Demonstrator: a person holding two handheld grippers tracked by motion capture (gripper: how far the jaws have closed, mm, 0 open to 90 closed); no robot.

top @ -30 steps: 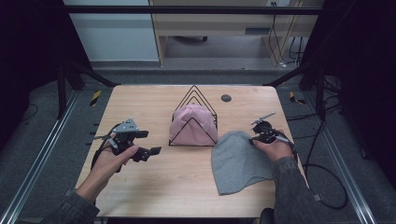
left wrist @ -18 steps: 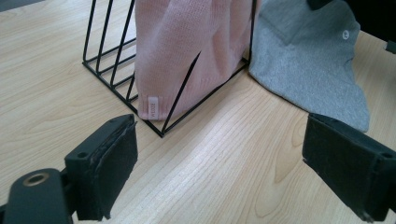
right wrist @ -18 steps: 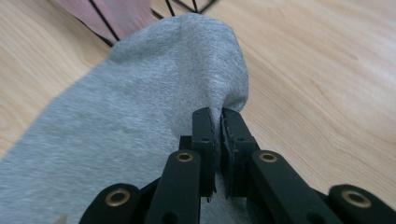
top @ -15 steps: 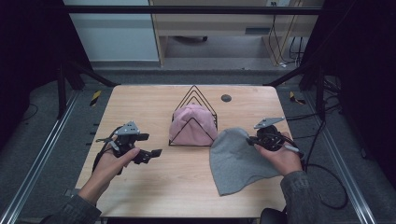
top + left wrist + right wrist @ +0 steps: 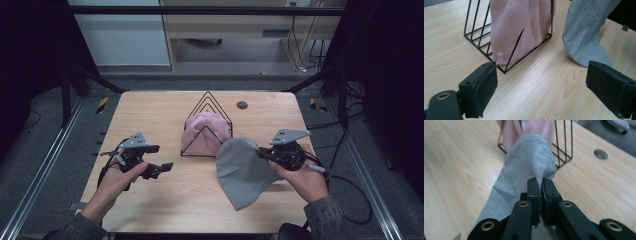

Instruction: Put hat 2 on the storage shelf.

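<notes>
The grey hat (image 5: 244,172) hangs from my right tongs (image 5: 261,153), pinched shut on its edge, its length trailing back toward me, the wire rack (image 5: 206,125) just ahead-left, while my left tongs (image 5: 162,157) wait open, farther off.

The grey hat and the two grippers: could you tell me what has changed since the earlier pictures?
The right gripper, shut on the grey hat, has lifted its edge off the table and carried it toward the wire rack; the hat now hangs with its lower part on the wood. The left gripper stays open and in place, and the pink hat stays in the rack.
</notes>
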